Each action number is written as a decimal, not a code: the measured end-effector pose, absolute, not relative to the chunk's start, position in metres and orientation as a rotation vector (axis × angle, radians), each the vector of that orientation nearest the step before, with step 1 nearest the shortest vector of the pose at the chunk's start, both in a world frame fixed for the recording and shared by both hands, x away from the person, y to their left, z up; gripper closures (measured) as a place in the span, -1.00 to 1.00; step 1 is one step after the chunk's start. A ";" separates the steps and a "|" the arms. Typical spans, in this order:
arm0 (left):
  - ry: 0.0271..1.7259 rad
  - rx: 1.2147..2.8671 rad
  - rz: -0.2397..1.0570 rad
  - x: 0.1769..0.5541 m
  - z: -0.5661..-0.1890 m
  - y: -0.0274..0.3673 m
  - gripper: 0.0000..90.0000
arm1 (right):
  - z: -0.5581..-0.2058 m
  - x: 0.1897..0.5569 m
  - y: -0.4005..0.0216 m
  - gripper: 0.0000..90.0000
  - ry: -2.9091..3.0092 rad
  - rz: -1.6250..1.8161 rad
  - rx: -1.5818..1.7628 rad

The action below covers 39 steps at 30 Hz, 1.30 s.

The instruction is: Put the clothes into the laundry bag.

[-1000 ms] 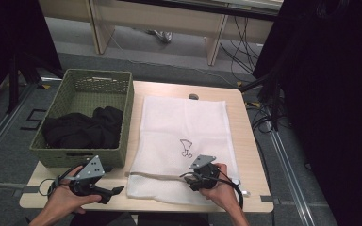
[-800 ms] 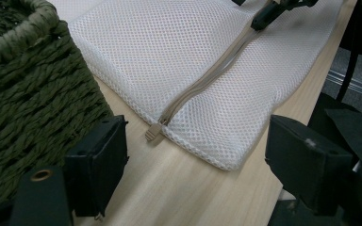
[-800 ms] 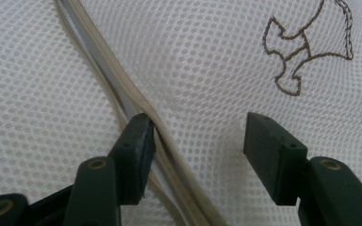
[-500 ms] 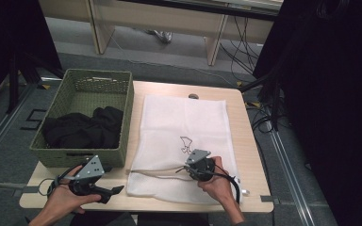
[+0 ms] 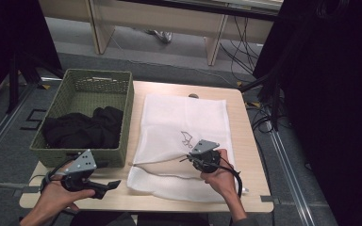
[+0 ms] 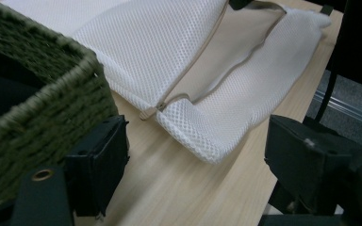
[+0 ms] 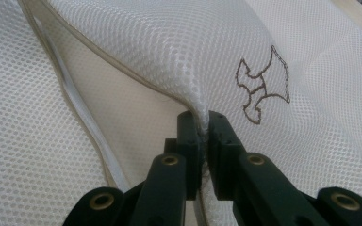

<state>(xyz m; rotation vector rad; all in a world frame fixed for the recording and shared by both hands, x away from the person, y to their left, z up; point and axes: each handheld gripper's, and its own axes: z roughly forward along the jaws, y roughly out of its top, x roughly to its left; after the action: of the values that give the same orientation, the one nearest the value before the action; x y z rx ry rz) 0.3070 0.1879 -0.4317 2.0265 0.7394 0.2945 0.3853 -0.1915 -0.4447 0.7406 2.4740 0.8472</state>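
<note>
A white mesh laundry bag (image 5: pixel 184 113) (image 6: pixel 169 42) lies flat on the wooden table (image 5: pixel 247 136). My right gripper (image 5: pixel 188 159) (image 7: pixel 203 123) is shut on the bag's upper layer, where its jaws have just closed. It holds that layer raised near the brown stitched emblem (image 7: pixel 261 89) (image 5: pixel 186 138), so the zippered mouth (image 6: pixel 202 84) gapes along the near edge. At the table's front left corner my left gripper (image 5: pixel 112 185) (image 6: pixel 198 155) stands open with nothing between its jaws, pointing toward the bag's near corner.
A green woven basket (image 5: pixel 99 77) (image 6: pixel 52 108) with black clothes (image 5: pixel 82 127) in it stands at the table's left, right beside my left gripper. Cables (image 5: pixel 264 117) run over the floor to the right of the table.
My right gripper has gone from the bag's near edge up and slightly away, shutting on the upper mesh layer and lifting it so that the mouth opens. The left gripper has stayed put.
</note>
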 end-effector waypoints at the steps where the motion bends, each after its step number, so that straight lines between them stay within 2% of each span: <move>1: 0.739 2.026 0.295 0.307 -0.432 0.188 -0.52 | -0.445 0.385 -0.192 0.90 2.474 0.847 0.741; 10: 0.786 1.997 0.314 0.317 -0.404 0.207 -0.53 | -0.438 0.386 -0.195 0.90 2.457 0.876 0.741; 19: 0.808 1.970 0.353 0.334 -0.385 0.224 -0.68 | -0.438 0.387 -0.195 0.90 2.466 0.883 0.741; 25: 0.831 1.983 0.413 0.351 -0.374 0.234 -0.66 | -0.434 0.388 -0.197 0.90 2.453 0.900 0.746; 39: 0.897 1.973 0.445 0.388 -0.365 0.256 -0.66 | -0.424 0.390 -0.198 0.90 2.457 0.916 0.753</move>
<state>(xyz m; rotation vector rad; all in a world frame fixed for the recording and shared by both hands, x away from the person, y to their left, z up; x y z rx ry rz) 0.3876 0.2563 -0.3649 1.9735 0.8975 0.4450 0.3903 -0.1982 -0.4243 0.7528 2.4572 0.9159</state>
